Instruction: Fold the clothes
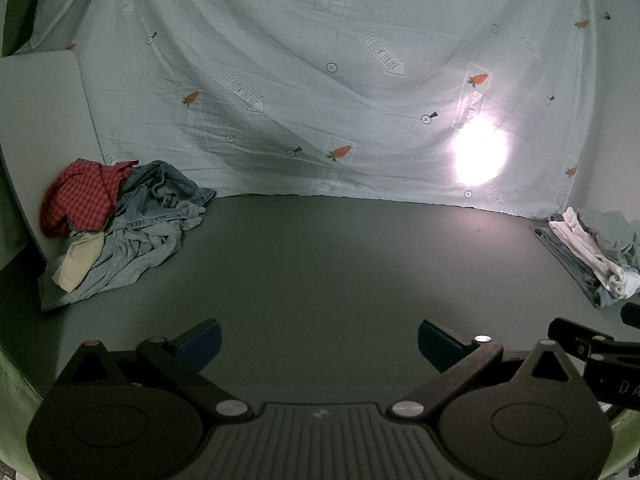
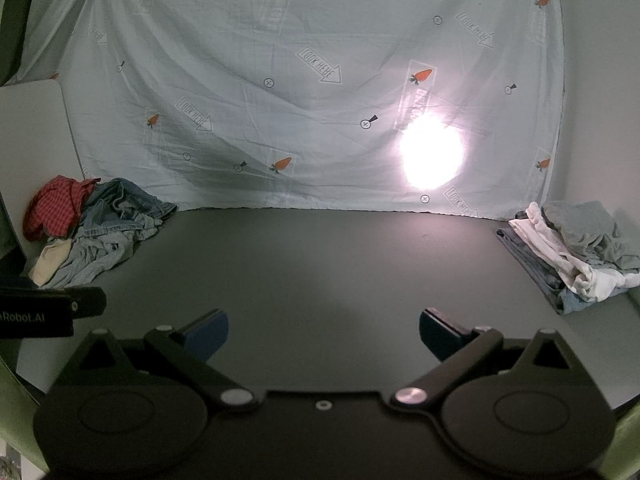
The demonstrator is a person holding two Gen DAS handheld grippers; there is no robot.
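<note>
A heap of unfolded clothes [image 1: 120, 224] lies at the table's far left: a red checked shirt [image 1: 80, 196], blue denim pieces and a cream cloth; it also shows in the right wrist view [image 2: 96, 228]. A stack of folded clothes [image 2: 576, 252] in grey, white and blue lies at the far right, also in the left wrist view [image 1: 596, 256]. My left gripper [image 1: 319, 344] is open and empty above the dark table [image 1: 340, 264]. My right gripper [image 2: 324, 338] is open and empty too, beside the left one.
A pale sheet [image 1: 300, 80] printed with carrots hangs behind the table, with a bright light spot [image 1: 480, 156] shining through it. A grey board [image 1: 36, 120] leans at the left. The right gripper's body [image 1: 592, 352] shows at the left view's right edge.
</note>
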